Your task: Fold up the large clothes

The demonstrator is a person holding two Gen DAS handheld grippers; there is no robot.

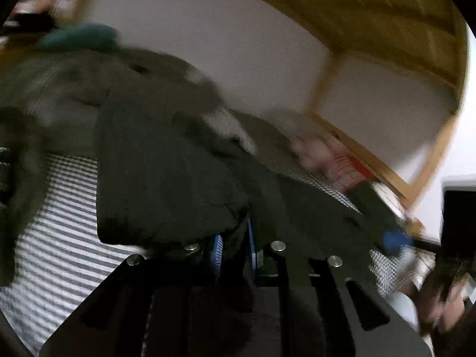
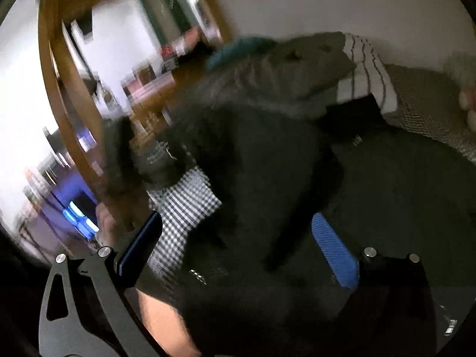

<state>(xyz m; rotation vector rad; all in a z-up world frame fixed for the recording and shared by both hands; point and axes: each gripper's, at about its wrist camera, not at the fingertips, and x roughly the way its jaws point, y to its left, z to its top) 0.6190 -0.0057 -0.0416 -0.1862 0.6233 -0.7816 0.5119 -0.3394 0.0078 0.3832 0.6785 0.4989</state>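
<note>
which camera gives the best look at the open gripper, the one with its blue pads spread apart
The right wrist view. There the right gripper shows both blue pads wide apart over the dark garment. The left wrist view shows of it only a blurred blue pad at the right edge; its foreground is the left gripper, shut on the cloth.

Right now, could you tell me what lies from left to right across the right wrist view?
Curved wooden frame → dark blue left finger pad → black-and-white checked cloth → dark grey garment → ribbed bright blue right finger pad.
</note>
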